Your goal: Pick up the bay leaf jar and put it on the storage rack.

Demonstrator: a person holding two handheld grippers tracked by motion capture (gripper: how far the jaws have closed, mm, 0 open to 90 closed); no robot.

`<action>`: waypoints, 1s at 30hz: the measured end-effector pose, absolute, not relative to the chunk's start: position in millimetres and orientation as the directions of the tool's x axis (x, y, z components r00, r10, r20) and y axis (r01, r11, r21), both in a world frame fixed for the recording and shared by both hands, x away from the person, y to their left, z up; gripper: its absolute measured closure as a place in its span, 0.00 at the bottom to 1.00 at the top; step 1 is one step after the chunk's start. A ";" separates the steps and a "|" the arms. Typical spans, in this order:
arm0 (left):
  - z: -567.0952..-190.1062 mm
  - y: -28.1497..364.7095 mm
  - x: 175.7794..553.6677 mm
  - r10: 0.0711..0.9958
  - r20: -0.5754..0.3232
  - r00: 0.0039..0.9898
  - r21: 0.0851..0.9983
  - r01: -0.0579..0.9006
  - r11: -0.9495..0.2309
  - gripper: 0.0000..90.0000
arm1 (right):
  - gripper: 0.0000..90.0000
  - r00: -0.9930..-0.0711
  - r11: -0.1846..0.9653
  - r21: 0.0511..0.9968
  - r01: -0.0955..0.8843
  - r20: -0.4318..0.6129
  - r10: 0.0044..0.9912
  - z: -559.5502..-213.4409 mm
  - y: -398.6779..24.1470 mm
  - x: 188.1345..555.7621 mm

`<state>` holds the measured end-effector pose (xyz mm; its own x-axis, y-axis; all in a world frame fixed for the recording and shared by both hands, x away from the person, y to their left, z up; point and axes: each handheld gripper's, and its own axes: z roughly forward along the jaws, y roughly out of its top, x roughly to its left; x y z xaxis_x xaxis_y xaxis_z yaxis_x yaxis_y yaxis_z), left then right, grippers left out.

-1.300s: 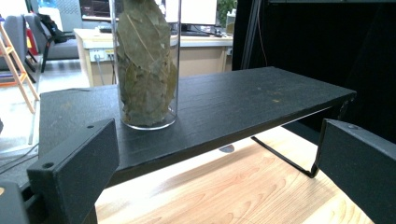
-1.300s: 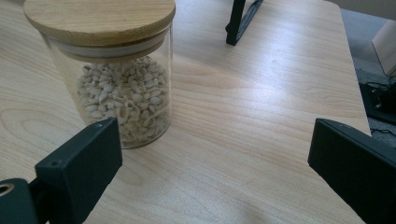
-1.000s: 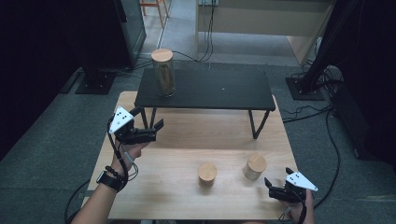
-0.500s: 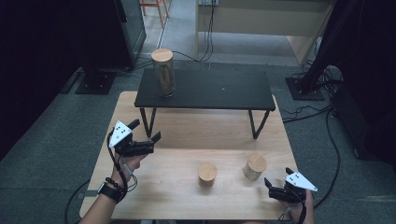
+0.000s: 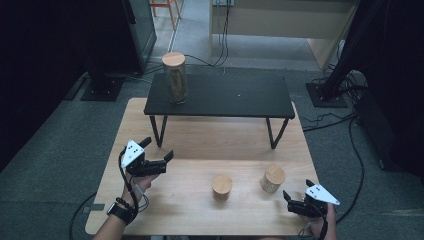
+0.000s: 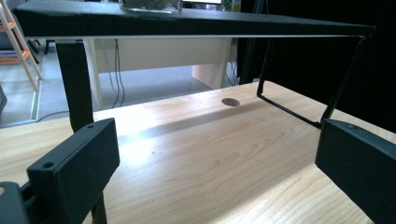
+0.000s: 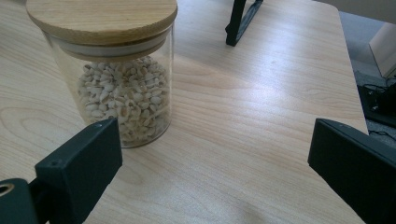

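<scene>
On the wooden table (image 5: 200, 135) stand two short glass jars with wooden lids, one at the middle (image 5: 221, 186) and one to its right (image 5: 272, 178). My right gripper (image 5: 297, 190) is open at the front right corner, just beyond the right jar. In the right gripper view that jar (image 7: 121, 93), holding pale grains, stands ahead of the left jaw, outside the open gripper (image 7: 210, 149). My left gripper (image 5: 157, 148) is open over the table's left side, nothing between its jaws. The left gripper (image 6: 217, 140) faces under the black shelf (image 6: 187, 21).
A low black shelf (image 5: 220, 95) on thin black legs spans the back of the table. A tall jar with a wooden lid (image 5: 175, 77) stands on its left end. Cables and dark stands lie on the floor around the table.
My left gripper has drawn back toward the front of the table and a little right, still open. The right gripper and the jars have stayed put.
</scene>
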<state>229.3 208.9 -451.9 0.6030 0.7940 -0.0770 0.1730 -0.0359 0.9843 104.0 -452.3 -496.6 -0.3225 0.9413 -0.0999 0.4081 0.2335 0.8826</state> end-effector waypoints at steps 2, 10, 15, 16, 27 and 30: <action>-456.0 208.7 228.2 0.794 -0.079 0.603 0.984 0.172 -0.033 0.00 | 0.03 -0.322 0.233 0.882 0.409 -0.100 0.942 -496.5 -452.1 104.0; -475.8 214.0 227.6 0.789 -0.100 0.606 0.984 0.179 -0.013 0.00 | 0.03 -0.322 0.234 0.882 0.410 -0.101 0.941 -496.5 -451.7 104.2; -488.7 215.2 225.9 0.798 -0.111 0.593 0.980 0.201 -0.012 0.00 | 0.03 -0.322 0.235 0.881 0.411 -0.101 0.941 -496.3 -451.5 104.4; -490.7 215.1 225.6 0.799 -0.117 0.590 0.979 0.205 -0.009 0.00 | 0.03 -0.321 0.234 0.882 0.410 -0.101 0.942 -496.4 -451.5 104.2; -501.4 219.0 225.1 0.808 -0.141 0.572 0.970 0.244 -0.004 0.00 | 0.03 -0.321 0.224 0.880 0.418 -0.087 0.943 -495.5 -453.1 106.0; -503.5 221.7 224.7 0.807 -0.151 0.571 0.969 0.248 0.006 0.00 | 0.03 -0.317 0.221 0.881 0.418 -0.087 0.945 -495.6 -452.7 105.7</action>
<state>224.7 221.7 -503.5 0.5711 0.8068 -0.1515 0.2483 0.0061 0.9687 105.7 -452.7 -495.6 -0.3167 0.9446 -0.0867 0.4184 0.2211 0.8809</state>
